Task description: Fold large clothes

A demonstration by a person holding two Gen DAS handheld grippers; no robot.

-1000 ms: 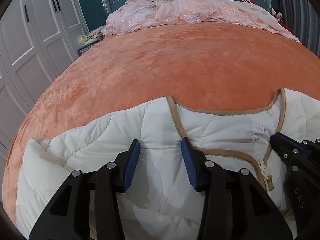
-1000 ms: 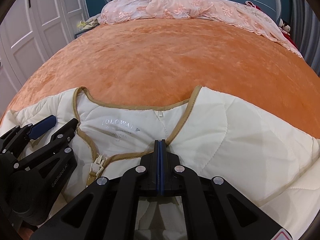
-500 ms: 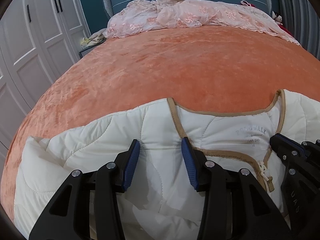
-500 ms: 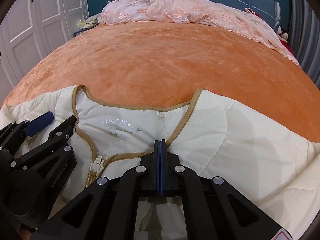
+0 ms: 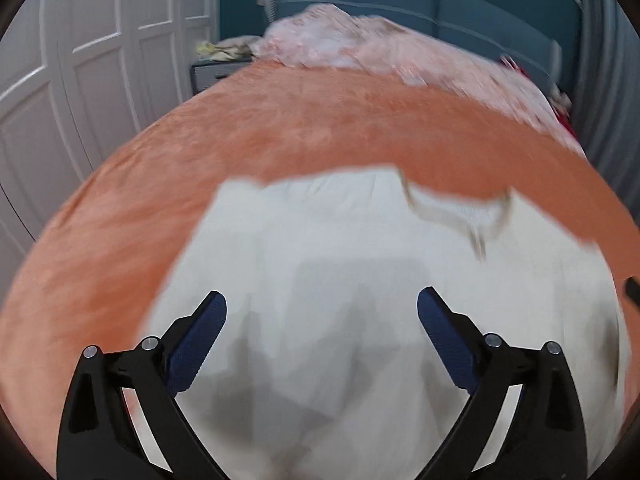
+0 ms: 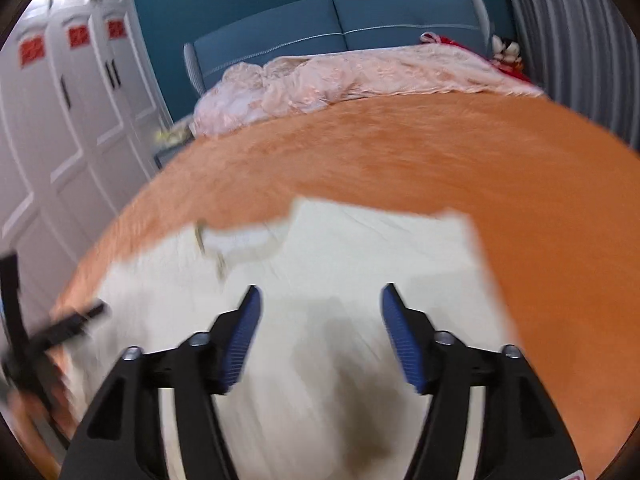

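Note:
A cream quilted jacket with tan trim lies flat on the orange bedspread, collar end far from me. It also shows in the right wrist view. My left gripper is wide open and empty, raised above the jacket's middle. My right gripper is also open and empty above the jacket. The left gripper shows blurred at the left edge of the right wrist view. Both views are motion-blurred.
A pink lace cover is bunched at the head of the bed, before a blue headboard. White wardrobe doors stand along the left side. A nightstand with clutter sits beside the bed.
Both grippers have pulled back and up from the collar. The right gripper was shut on the jacket and is now open. The left has opened wider. The jacket lies farther off.

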